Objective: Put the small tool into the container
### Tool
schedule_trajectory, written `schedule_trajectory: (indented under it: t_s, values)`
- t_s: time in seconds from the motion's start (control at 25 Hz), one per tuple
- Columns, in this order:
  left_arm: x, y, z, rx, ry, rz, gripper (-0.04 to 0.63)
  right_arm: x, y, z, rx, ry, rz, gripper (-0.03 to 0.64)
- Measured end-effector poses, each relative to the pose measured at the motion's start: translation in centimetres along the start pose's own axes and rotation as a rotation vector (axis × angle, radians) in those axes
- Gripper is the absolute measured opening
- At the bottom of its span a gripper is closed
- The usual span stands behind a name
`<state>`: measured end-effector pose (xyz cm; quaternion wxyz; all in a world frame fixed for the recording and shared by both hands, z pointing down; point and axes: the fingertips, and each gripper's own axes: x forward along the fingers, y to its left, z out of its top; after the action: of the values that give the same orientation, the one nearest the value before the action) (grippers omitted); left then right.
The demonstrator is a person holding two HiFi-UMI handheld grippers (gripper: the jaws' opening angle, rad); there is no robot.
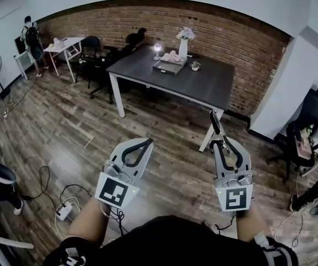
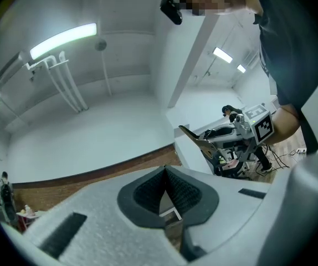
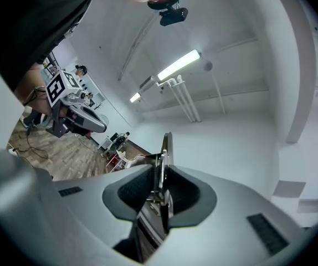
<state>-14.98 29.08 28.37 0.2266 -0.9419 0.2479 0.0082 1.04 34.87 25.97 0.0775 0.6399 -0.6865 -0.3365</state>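
Note:
My right gripper (image 1: pixel 220 143) is shut on a small metal tool (image 1: pixel 215 122), a slim plier-like piece whose dark tip sticks up past the jaws. In the right gripper view the tool (image 3: pixel 167 147) stands edge-on, pinched between the dark ribbed pads (image 3: pixel 182 192). My left gripper (image 1: pixel 149 142) is shut with nothing in it; its pads (image 2: pixel 185 192) meet at the tip in the left gripper view. Both grippers are held out level in mid-air above the wooden floor, a hand's width apart. The left gripper view also catches the right gripper (image 2: pixel 246 131) with the tool (image 2: pixel 195 141).
A dark grey table (image 1: pixel 203 85) stands ahead against the brick wall, bearing a flat dark tray-like box (image 1: pixel 169 67), a vase of flowers (image 1: pixel 184 40) and a small lamp (image 1: pixel 158 50). Office chairs (image 1: pixel 308 121) stand around. Cables and a power strip (image 1: pixel 65 210) lie at left. A person (image 1: pixel 31 40) stands far left.

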Motion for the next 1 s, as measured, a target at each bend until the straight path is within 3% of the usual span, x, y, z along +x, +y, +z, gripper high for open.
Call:
schedule_trajectory:
  t_s: [0.64,0.8,1.0]
  values:
    - [-4.6,1.2,-1.6,-0.029,-0.036,-0.057,0.009,1.2,4.6,1.8,0.008,0.017,-0.009,0.081]
    - [-4.8,1.3,-1.2,0.021,-0.072,-0.074,0.009,1.9,5.2,3.0,-0.009,0.005,-0.009,0.081]
    - [-4.6,1.7,-2.2,0.009,-0.062,-0.073,0.009,2.6,4.7,2.1,-0.023,0.023,-0.012,0.081]
